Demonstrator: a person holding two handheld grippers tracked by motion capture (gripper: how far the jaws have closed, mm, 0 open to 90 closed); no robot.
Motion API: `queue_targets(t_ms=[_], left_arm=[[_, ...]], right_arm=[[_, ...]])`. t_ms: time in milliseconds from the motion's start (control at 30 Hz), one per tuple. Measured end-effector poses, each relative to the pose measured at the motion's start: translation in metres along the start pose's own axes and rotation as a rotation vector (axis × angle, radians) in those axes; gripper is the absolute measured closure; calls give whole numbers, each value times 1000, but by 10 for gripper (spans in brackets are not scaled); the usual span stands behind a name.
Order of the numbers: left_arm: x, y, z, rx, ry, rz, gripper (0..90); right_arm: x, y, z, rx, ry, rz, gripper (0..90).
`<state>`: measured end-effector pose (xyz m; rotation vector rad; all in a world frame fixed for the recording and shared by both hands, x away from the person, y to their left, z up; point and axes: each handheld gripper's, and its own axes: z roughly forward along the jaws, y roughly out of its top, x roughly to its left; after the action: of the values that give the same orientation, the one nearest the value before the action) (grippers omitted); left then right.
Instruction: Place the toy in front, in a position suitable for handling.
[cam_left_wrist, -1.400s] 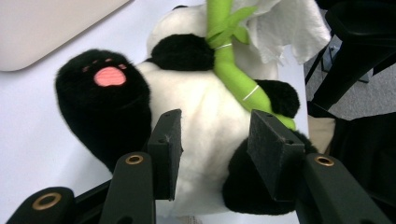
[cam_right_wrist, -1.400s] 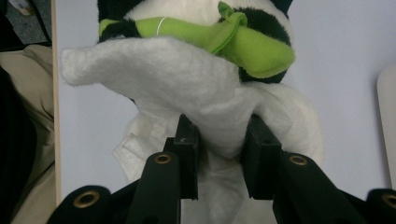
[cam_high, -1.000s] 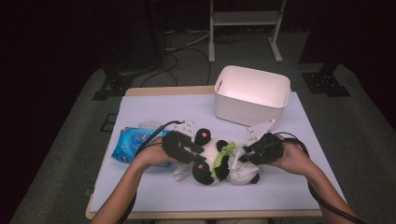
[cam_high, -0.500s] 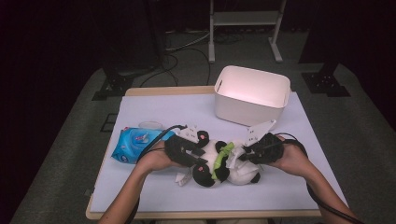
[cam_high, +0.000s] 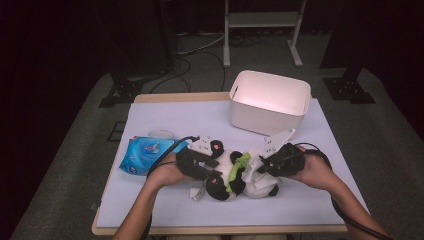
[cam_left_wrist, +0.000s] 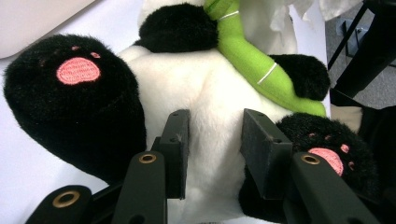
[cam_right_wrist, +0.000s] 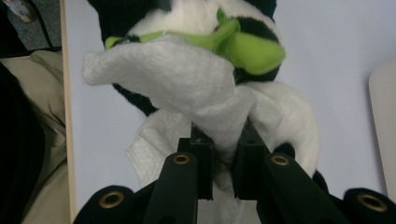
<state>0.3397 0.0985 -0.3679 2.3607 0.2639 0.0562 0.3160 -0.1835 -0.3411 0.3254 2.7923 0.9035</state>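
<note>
Since the earlier frames the left gripper (cam_high: 212, 167) has slid in from the wipes pack (cam_high: 145, 154) onto the plush panda (cam_high: 235, 177), and the right gripper (cam_right_wrist: 219, 161) has just been closing, now clenched on a white wipe (cam_right_wrist: 187, 84). The left one grasps the panda's white belly (cam_left_wrist: 210, 107) between its jaws. The panda lies on its side mid-surface (cam_high: 175, 120), steadied; wiping looks barely begun, judging by the bunched wipe at its head. Beyond stands the white bin (cam_high: 270, 102)
</note>
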Motion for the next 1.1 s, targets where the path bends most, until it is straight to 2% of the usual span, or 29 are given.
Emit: queue_targets(t_ms=[200,300,400,500,633,867,967,1100], left_arm=[[-1,-4,0,-25,10,-11,619],[-1,-5,0,-37,9,-16,619],[-1,-6,0,-41,4,-17,620],[-1,-7,0,-44,6,-18,620],[-2,-10,0,-68,5,-24,620],[-3,-10,0,-61,9,-19,620],[-4,-10,0,-63,5,-20,620],[-4,-10,0,-61,4,-19,620]], right_arm=[[-1,-14,-3,20,0,33,807],[-3,-26,-4,30,7,66,808],[-3,-29,-6,34,5,69,808],[-3,-26,-8,35,4,69,808],[-1,-9,-5,22,3,29,807],[5,16,9,4,42,-25,806],[6,15,11,4,50,-30,804],[6,6,5,-6,61,-1,805]])
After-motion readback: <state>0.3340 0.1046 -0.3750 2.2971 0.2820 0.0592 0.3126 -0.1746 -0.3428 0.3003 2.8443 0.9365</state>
